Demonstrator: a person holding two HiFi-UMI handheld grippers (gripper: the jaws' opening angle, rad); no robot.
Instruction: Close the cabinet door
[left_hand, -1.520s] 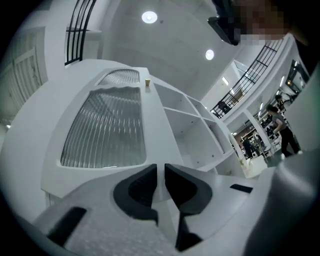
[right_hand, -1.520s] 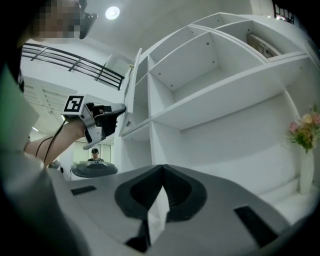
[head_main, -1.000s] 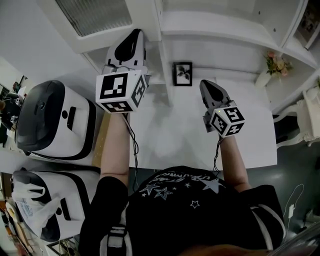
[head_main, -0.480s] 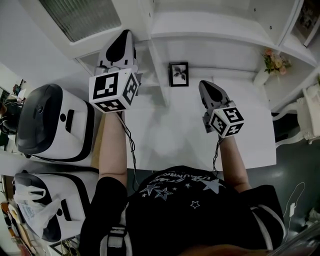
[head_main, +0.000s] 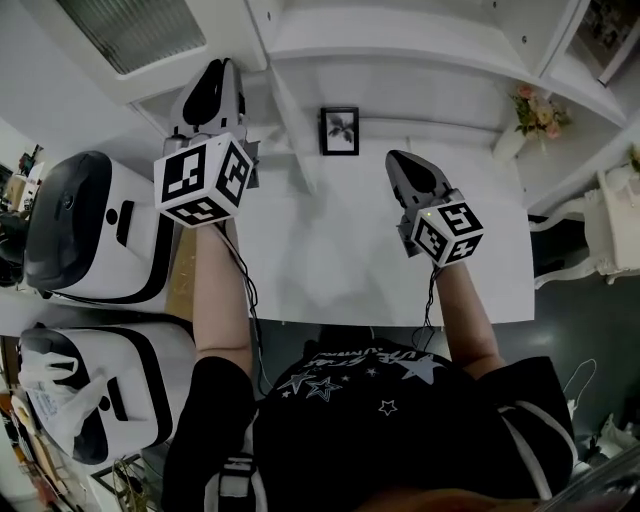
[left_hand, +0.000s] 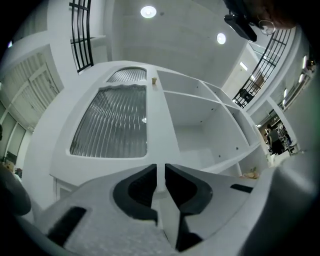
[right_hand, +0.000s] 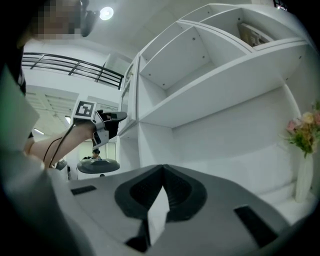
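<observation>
The left gripper (left_hand: 160, 167) has its jaws a narrow slit apart. They have just been opening, and they grip nothing; only white frame shows through the gap. Just beyond, filling the left of the frame, is the white cabinet door with a ribbed glass panel (left_hand: 112, 125), a small knob (left_hand: 144, 120) near its right edge. The right gripper (right_hand: 162, 167) has its jaws together, empty.

The door is likely a stiff, light hinged panel that swings easily. The glass is fragile, so push on the white frame beside the knob, away from the hinges.

Only the left gripper view shows the ribbing and knob. The right gripper view shows the door edge-on at left centre, apparently ajar, and a vase of flowers (right_hand: 302, 145) at the right. The head view adds a black-framed picture (head_main: 340, 131) at top centre.
</observation>
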